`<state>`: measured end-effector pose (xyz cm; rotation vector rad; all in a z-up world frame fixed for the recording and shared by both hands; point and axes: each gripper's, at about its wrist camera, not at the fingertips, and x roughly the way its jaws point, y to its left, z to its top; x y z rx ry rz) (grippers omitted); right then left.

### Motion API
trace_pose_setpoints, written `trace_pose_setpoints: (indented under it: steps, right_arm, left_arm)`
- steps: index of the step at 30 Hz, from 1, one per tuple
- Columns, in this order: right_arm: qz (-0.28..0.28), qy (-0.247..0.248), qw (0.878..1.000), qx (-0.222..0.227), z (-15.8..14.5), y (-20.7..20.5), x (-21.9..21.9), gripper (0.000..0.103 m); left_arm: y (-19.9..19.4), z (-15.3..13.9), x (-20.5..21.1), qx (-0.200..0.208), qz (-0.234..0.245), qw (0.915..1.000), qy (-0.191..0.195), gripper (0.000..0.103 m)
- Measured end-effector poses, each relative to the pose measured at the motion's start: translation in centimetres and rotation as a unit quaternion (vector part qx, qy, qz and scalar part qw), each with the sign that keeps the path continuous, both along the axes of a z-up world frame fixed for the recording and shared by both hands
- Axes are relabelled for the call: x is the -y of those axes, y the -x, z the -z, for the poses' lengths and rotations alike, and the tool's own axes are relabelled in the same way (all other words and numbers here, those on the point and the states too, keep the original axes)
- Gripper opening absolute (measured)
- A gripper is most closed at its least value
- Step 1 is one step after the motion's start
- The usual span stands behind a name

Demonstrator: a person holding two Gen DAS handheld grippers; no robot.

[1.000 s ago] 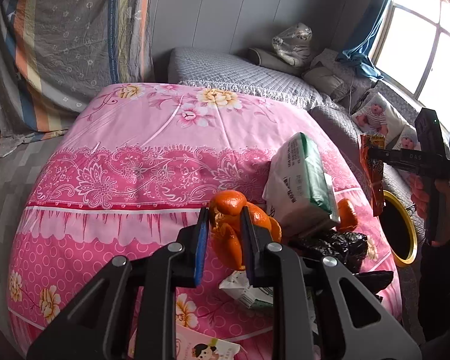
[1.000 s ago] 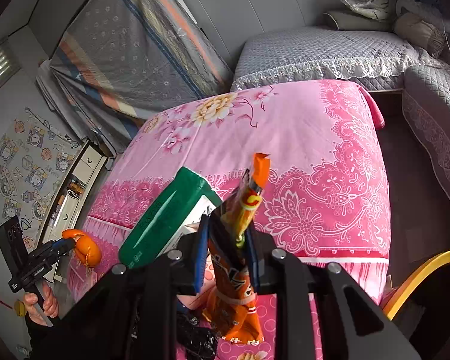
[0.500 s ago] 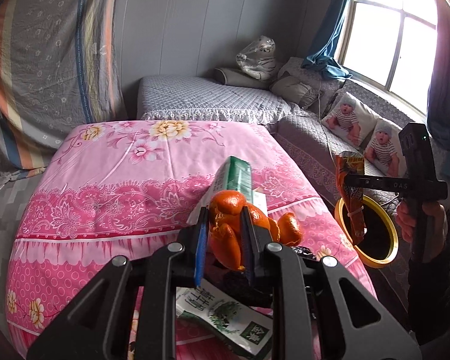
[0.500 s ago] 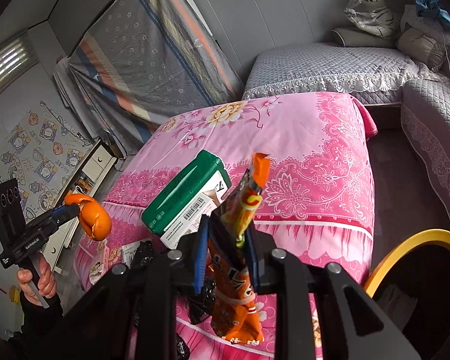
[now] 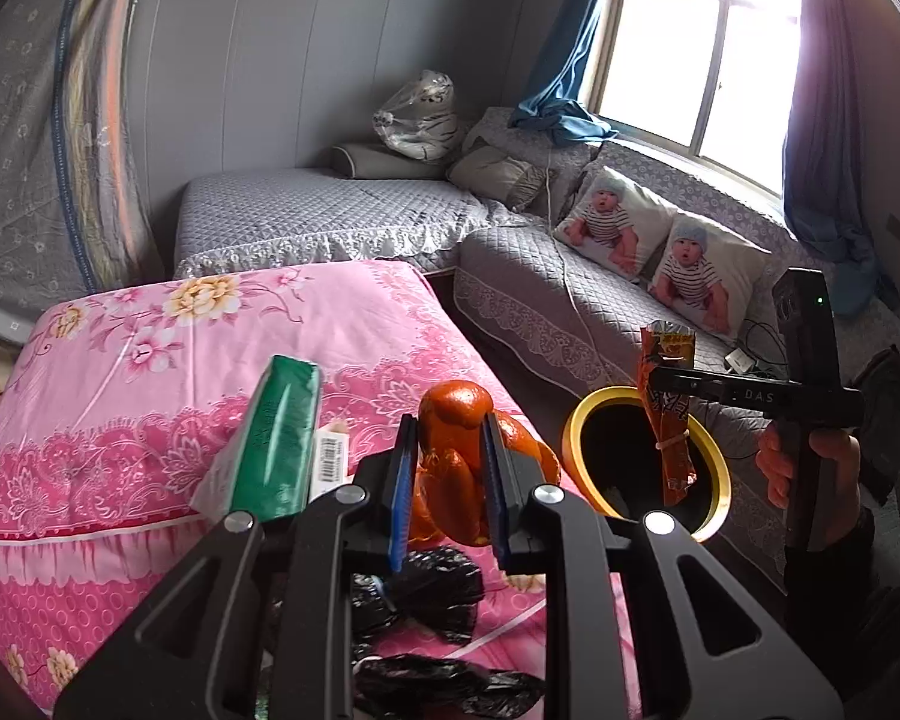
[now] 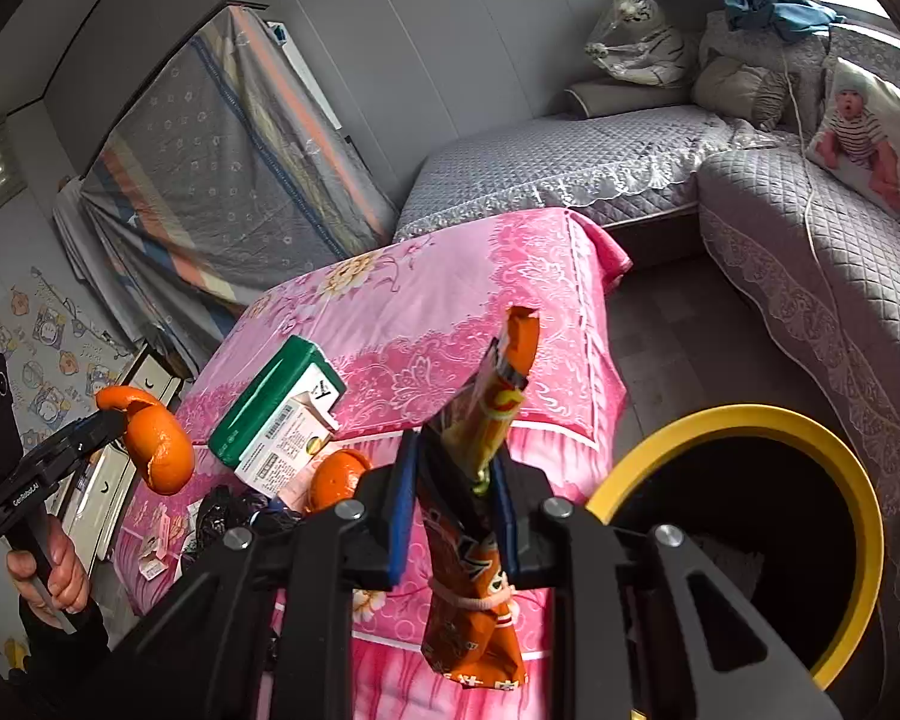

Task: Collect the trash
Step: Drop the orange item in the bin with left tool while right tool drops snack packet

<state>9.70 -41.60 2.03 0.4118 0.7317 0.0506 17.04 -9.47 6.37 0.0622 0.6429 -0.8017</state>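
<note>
Left wrist view: the left gripper [image 5: 444,480] has its fingers [image 5: 401,483] clenched on a piece of orange peel [image 5: 455,462], which stands up between them. Just below and beyond the fingertips, crumpled black plastic bags [image 5: 417,591] lie on the pink floral cover of the desk [image 5: 150,372]. Left of the fingers a green-and-white carton [image 5: 276,432] stands tilted on that cover. Right of the fingers, beside the desk, is a black bin with a yellow rim [image 5: 573,444]. The right gripper [image 5: 660,381] hangs over the bin's opening, its hand [image 5: 810,468] around the grip. Beyond lie a grey quilted sofa [image 5: 528,294] and two baby-print cushions [image 5: 660,240].

Right wrist view: the right gripper [image 6: 453,492] has its fingers [image 6: 403,504] grasping an orange snack wrapper [image 6: 471,594], which sticks up above and hangs below them. Right of the fingers the bin [image 6: 852,480] gapes, close by. Left of the fingers a second piece of peel [image 6: 336,477] rests on the desk [image 6: 450,312] near the carton [image 6: 276,414]. Farther left, the left gripper [image 6: 111,420] carries its peel [image 6: 159,444] in the air.
</note>
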Motion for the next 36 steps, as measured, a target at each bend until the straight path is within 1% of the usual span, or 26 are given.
trace_pose_setpoints:
  steps: [6,8,10,15,19,22,25,32,36]
  right_arm:
    - [0.062,0.012,0.998,-0.008,1.0,2.3,4.1,0.021]
    - [0.080,0.009,0.997,-0.015,1.7,3.0,5.3,0.021]
    - [0.093,0.009,0.995,-0.022,2.4,3.6,6.4,0.021]
    - [0.124,0.017,0.991,-0.038,4.1,4.7,8.5,0.021]
    - [0.142,0.023,0.988,-0.051,5.6,5.1,9.7,0.021]
    - [0.149,0.014,0.987,-0.059,6.8,5.4,10.5,0.021]
    - [0.160,0.016,0.985,-0.067,7.7,5.7,11.1,0.021]
    - [0.175,0.007,0.981,-0.081,9.5,6.4,12.6,0.021]
    - [0.181,0.004,0.979,-0.089,10.2,6.7,13.0,0.022]
  left_arm:
    - [0.6,0.6,6.2,-0.012,0.056,0.9983,0.001,0.019]
    - [0.9,0.9,8.3,-0.013,0.077,0.9969,0.000,0.019]
    - [1.3,1.4,10.1,-0.013,0.094,0.9954,-0.003,0.019]
    - [1.6,3.0,15.0,-0.031,0.130,0.9909,-0.010,0.019]
    - [1.9,4.3,18.2,-0.039,0.147,0.9882,-0.019,0.019]
    - [2.2,5.2,20.6,-0.043,0.158,0.9861,-0.025,0.019]
    - [2.1,6.1,22.5,-0.052,0.166,0.9841,-0.033,0.019]
    - [1.6,8.3,26.1,-0.066,0.168,0.9825,-0.047,0.019]
    - [1.3,9.4,27.3,-0.078,0.167,0.9818,-0.045,0.019]
